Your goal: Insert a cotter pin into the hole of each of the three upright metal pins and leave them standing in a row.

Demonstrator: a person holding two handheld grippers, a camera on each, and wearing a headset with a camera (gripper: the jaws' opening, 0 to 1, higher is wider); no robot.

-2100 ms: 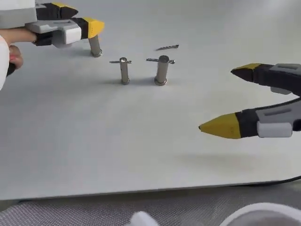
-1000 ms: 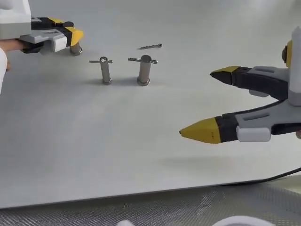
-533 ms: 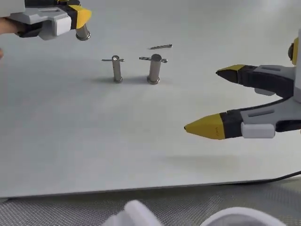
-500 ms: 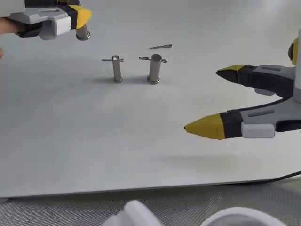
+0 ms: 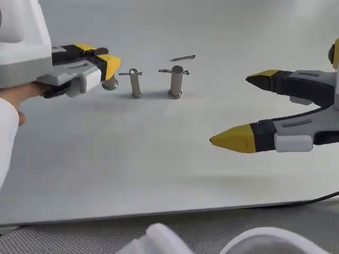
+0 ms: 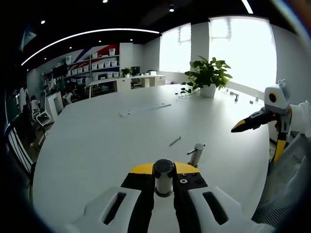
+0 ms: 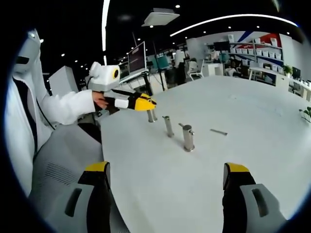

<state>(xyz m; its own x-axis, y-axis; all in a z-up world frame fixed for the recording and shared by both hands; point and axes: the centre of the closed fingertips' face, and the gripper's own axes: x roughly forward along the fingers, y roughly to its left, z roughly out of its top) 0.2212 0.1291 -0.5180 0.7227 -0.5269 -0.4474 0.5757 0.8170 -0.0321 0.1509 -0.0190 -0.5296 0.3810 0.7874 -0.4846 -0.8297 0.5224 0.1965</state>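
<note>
My left gripper (image 5: pixel 107 64) is shut on an upright metal pin (image 5: pixel 110 83) with no cotter pin that I can see; in the left gripper view the pin (image 6: pixel 164 177) stands between the closed jaws. It is at the left end of a row with two other pins. The middle pin (image 5: pixel 135 83) and the right pin (image 5: pixel 176 82) each carry a cotter pin through the head. A loose cotter pin (image 5: pixel 183 57) lies flat behind the right pin. My right gripper (image 5: pixel 230 110) hovers open and holds nothing, well right of the row.
The white table (image 5: pixel 132 159) has bare surface in front of the row. Its near edge meets a grey mesh surface (image 5: pixel 79 233). A white sleeve (image 5: pixel 8 137) is at the left. In the right gripper view the person's white-clad arm (image 7: pixel 63 107) holds the left gripper (image 7: pixel 138 103).
The left gripper has brought its pin nearer, from farther back on the left into line with the two pins. The right gripper has stayed open in the same area.
</note>
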